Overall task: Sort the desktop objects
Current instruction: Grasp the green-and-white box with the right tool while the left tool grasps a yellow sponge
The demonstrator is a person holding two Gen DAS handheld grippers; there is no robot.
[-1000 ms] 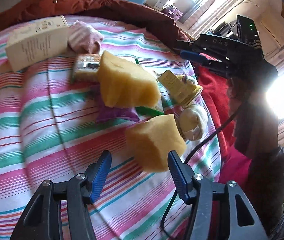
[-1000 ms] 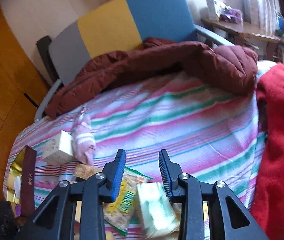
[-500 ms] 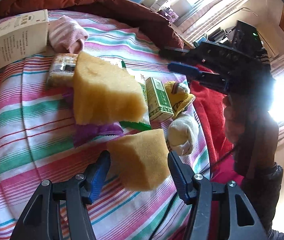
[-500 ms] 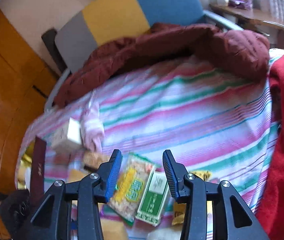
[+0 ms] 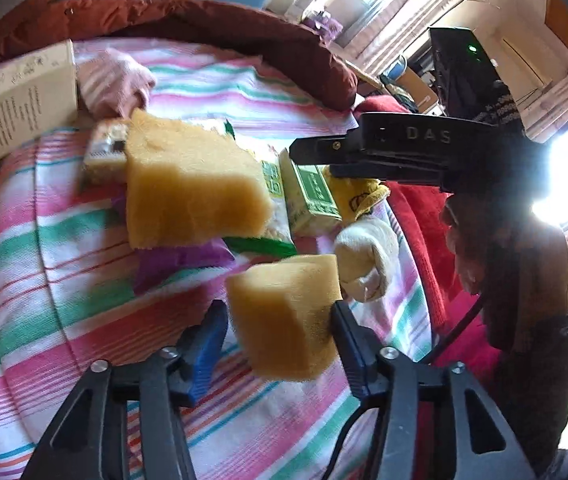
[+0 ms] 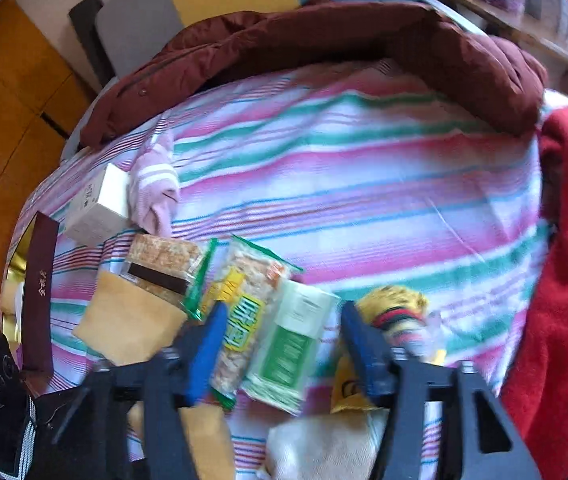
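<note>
- In the left wrist view, a small sponge sits low centre, between the fingers of the left hand-held gripper.
- A larger sponge lies above and left of it, on the bed.
- A box lies at upper left, a rolled sock just right of it.
- A carton lies right of the larger sponge, under the right hand-held gripper.

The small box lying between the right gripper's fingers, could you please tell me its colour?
The small box is white and green, clearest in the right wrist view.
</note>
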